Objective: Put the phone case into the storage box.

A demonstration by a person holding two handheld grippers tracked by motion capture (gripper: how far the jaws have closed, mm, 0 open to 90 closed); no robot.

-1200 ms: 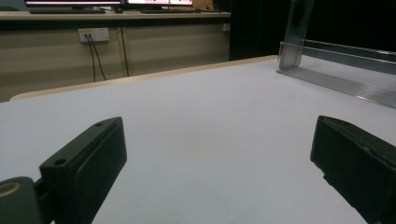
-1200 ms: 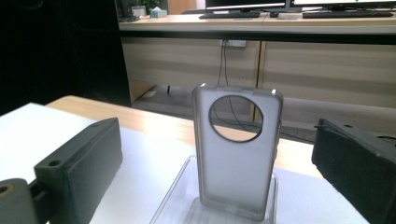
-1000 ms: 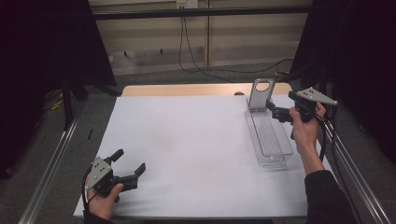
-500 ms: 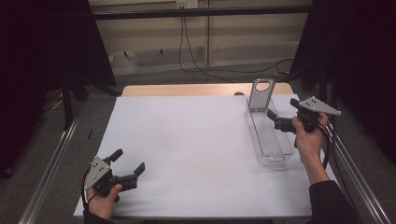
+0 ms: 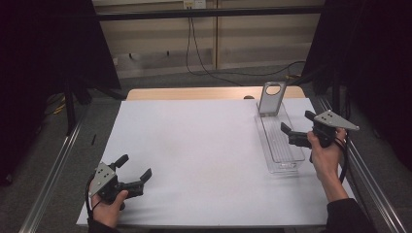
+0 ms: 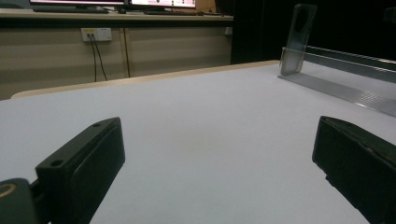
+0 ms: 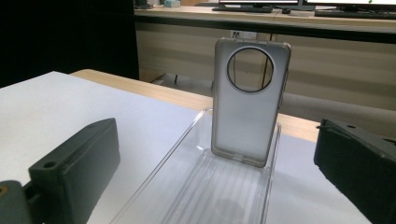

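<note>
A clear plastic tray (image 5: 281, 151) lies lengthwise on the right of the white table (image 5: 204, 145). A translucent phone case (image 5: 270, 98) with a round camera hole stands upright at its far end. My right gripper (image 5: 297, 123) hovers open over the tray's right side, its jaws pointing left. In the right gripper view the phone case (image 7: 247, 121) stands straight ahead in the tray (image 7: 219, 191), beyond the right gripper (image 7: 215, 172), which holds nothing. My left gripper (image 5: 136, 166) rests open near the front left corner, empty (image 6: 217, 163); the tray (image 6: 345, 86) and case (image 6: 299, 37) lie far off to its right.
A bare wooden strip (image 5: 194, 93) runs along the table's far edge. Metal rails (image 5: 53, 170) flank both sides. Cables (image 5: 204, 53) hang down the back wall beyond the table, and dark curtains stand at left and right.
My right gripper has drifted toward the person along the tray's right side and sits a little lower. The left gripper has not moved.
</note>
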